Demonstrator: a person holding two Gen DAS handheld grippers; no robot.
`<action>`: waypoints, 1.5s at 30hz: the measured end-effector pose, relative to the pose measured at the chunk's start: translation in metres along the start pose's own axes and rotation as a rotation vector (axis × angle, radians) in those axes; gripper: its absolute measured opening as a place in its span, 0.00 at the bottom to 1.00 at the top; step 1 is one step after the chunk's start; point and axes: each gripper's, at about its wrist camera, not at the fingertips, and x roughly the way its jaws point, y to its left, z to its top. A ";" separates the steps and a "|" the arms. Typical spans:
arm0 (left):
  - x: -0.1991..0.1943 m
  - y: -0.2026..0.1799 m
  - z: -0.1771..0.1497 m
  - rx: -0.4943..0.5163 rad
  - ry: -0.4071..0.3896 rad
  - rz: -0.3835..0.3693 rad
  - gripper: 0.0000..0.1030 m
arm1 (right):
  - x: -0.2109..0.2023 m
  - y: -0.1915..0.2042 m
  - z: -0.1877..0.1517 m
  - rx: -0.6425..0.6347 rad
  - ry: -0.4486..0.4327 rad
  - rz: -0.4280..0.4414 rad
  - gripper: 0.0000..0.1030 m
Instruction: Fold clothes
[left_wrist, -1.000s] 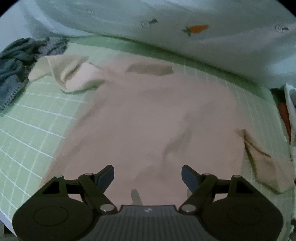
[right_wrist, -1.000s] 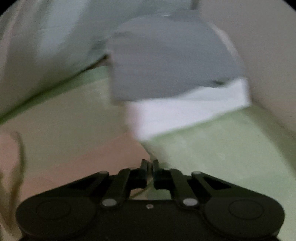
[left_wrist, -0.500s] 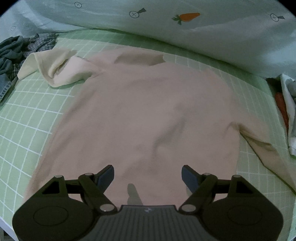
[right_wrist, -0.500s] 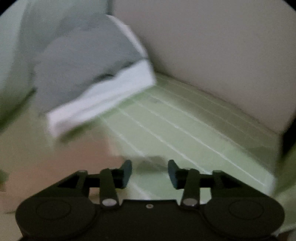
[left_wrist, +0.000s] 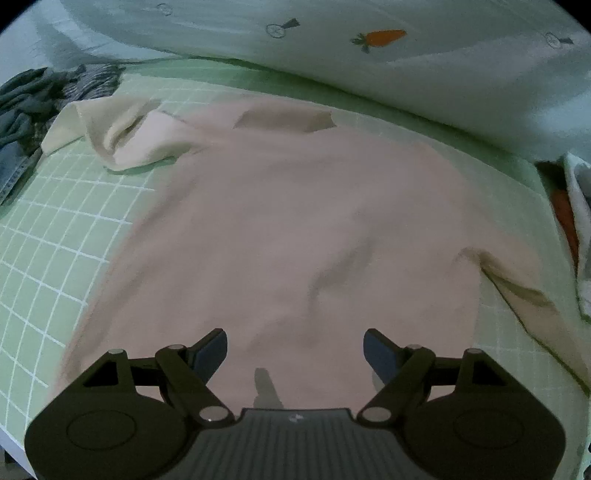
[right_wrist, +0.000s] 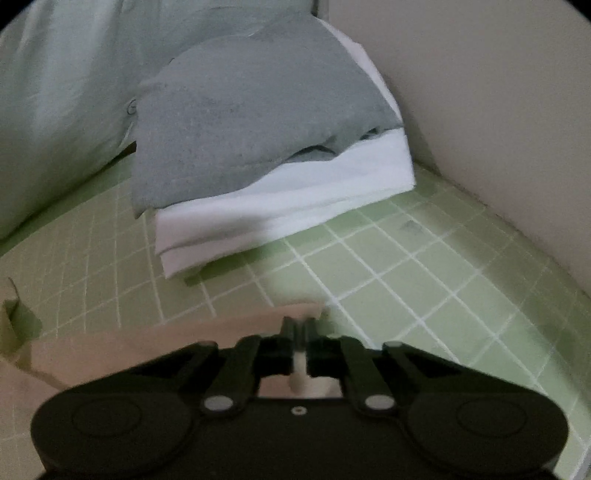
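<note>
My left gripper (left_wrist: 295, 345) hangs released above the near hem of the shirt (left_wrist: 288, 221), both fingers wide apart with only flat fabric in the gap. The shirt is pale pink and lies spread out on the bed (left_wrist: 59, 236), which carries a green sheet with a white grid. Its collar points to the far side, toward the quilt (left_wrist: 406, 74), a pale cover with a carrot print. The left sleeve (left_wrist: 122, 136) is bunched and folded over itself near the far-left corner of the shirt. The right sleeve (left_wrist: 528, 306) runs out to the near right across the sheet. A heap of grey clothes (left_wrist: 26, 122) lies at the far left, just beside the left sleeve. More fabric, white with an orange patch, shows at the right edge; I cannot tell what it is.

My right gripper (right_wrist: 300, 325) is clenched on the edge of the shirt (right_wrist: 155, 350); its jaws have just been closing, and the pink cloth sits between them at the tips. Beyond it, well apart, a folded stack (right_wrist: 258, 147) rests on the bed (right_wrist: 424, 288): a grey garment on top of a white one. The stack lies against the quilt (right_wrist: 55, 110) on the left, with the wall (right_wrist: 498, 110) on the right.
</note>
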 end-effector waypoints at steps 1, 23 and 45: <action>-0.001 0.000 -0.001 0.005 -0.003 -0.001 0.79 | -0.009 -0.002 -0.003 -0.005 -0.018 -0.028 0.05; -0.020 0.039 -0.033 -0.092 -0.023 -0.031 0.83 | -0.074 0.034 -0.033 -0.024 -0.058 -0.003 1.00; -0.057 0.252 0.008 -0.158 -0.104 0.065 0.84 | -0.129 0.294 -0.125 -0.280 0.099 0.410 1.00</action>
